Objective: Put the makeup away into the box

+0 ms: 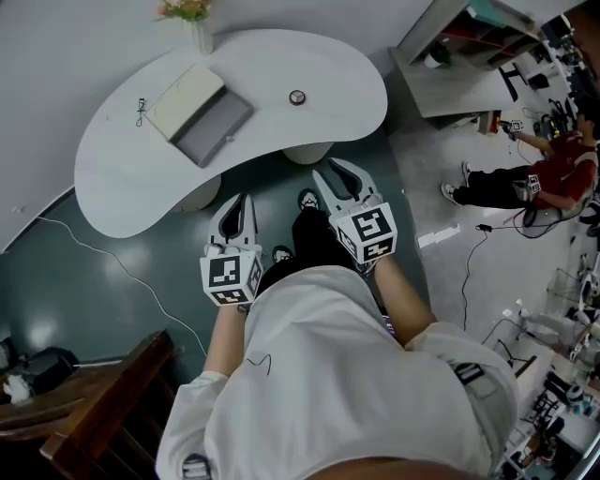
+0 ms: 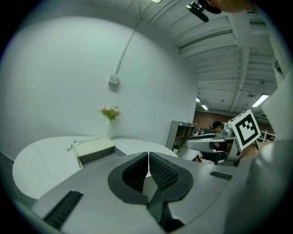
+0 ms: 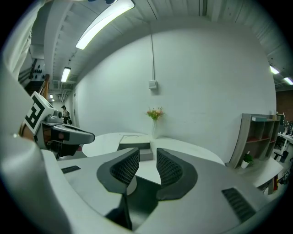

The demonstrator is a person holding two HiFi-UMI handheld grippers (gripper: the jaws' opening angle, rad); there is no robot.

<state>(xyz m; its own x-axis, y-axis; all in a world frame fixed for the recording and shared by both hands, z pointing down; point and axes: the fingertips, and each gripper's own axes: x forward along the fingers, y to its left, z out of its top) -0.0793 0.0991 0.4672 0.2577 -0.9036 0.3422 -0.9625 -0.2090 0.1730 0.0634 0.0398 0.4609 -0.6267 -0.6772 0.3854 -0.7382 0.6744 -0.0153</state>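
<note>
Short of the curved near edge of the desk (image 1: 337,84), the left gripper (image 1: 240,204) has its jaws closed together on nothing; the right gripper (image 1: 333,173) has them narrowly apart, empty. The open box (image 1: 202,112) lies left of centre by that edge; a small round item (image 1: 297,97), perhaps makeup, sits to its right amid bare top. A vase of flowers (image 1: 192,23) marks the far rim.

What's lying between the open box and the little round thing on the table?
Nothing. The head view shows bare table between box and round thing.
</note>
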